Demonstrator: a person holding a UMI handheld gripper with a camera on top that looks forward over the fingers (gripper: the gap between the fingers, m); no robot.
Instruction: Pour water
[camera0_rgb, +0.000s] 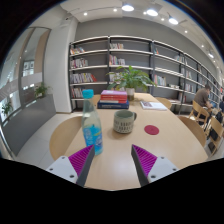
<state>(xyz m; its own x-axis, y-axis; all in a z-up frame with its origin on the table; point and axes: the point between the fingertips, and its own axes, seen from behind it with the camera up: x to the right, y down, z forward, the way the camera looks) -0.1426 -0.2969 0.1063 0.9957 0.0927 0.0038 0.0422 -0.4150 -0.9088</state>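
fingers (113, 163) spread apart, bottle (92, 130) just ahead, mug (124, 121) beside it, bare table (150, 150) between

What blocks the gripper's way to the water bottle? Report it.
Nothing visible does. The gripper is open, fingers spread over bare table. The water bottle stands just ahead of the left finger, apart from it. The mug sits beside the bottle, further back, off that path.

Light is even and fairly bright, coming from ceiling lights (140, 11) overhead and daylight through a window (28, 68) to one side. The wooden table (115, 148) shows a soft sheen without hard shadows. Fisheye distortion bends the shelves (140, 62) strongly toward the rim. Fine detail is soft throughout.
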